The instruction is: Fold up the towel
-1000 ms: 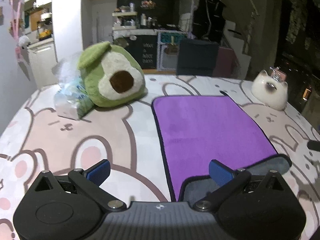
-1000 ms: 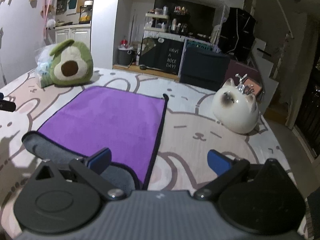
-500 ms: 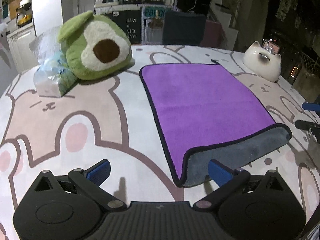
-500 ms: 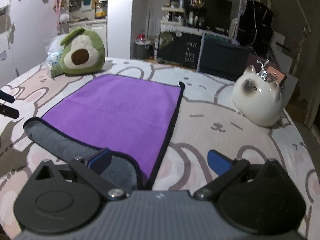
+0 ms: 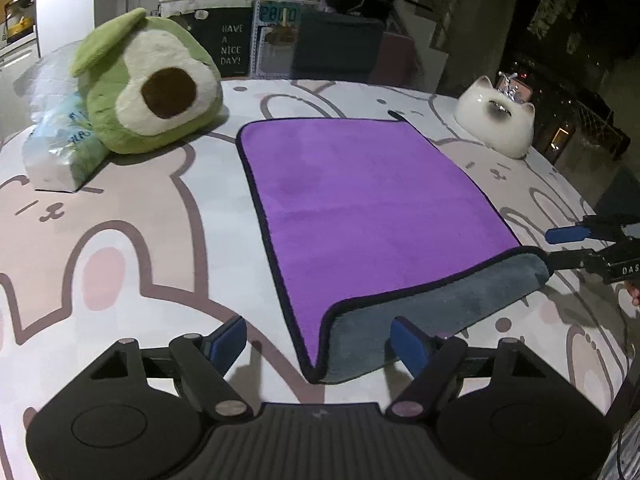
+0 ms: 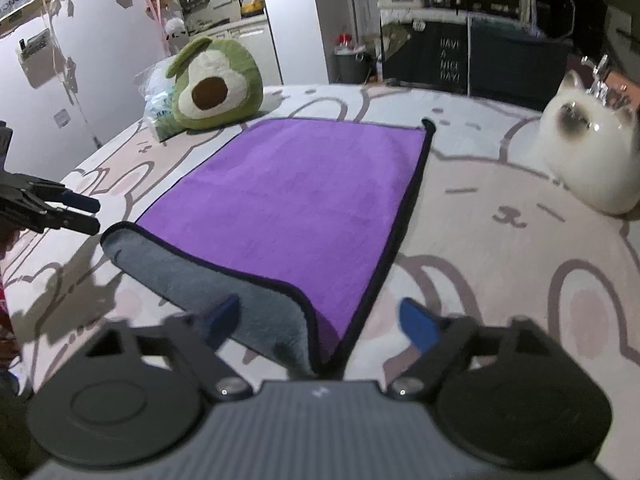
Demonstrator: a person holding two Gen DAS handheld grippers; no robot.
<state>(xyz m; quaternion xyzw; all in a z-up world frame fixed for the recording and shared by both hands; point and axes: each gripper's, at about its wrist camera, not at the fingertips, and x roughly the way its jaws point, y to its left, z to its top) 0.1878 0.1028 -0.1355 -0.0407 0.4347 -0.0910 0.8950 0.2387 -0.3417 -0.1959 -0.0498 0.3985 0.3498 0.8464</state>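
A purple towel (image 5: 360, 204) with a dark hem lies flat on the rabbit-print table; it also shows in the right wrist view (image 6: 296, 196). Its near edge is turned back, showing a grey underside (image 5: 432, 304) (image 6: 208, 276). My left gripper (image 5: 318, 340) is open and empty, hovering over the towel's near left corner. My right gripper (image 6: 320, 322) is open and empty over the near right corner. Each gripper shows at the edge of the other's view: the right one (image 5: 560, 246) and the left one (image 6: 86, 214).
A green avocado plush (image 5: 148, 84) and a clear plastic bag (image 5: 60, 140) sit at the far left. A white cat-shaped ceramic (image 5: 498, 120) stands at the far right. The table edge (image 5: 592, 216) curves away on the right. Shelves and a chalkboard stand behind.
Both grippers have risen and pulled back from the towel's near edge, open and empty. The grey folded-back strip lies where it was left. The towel itself has not moved.
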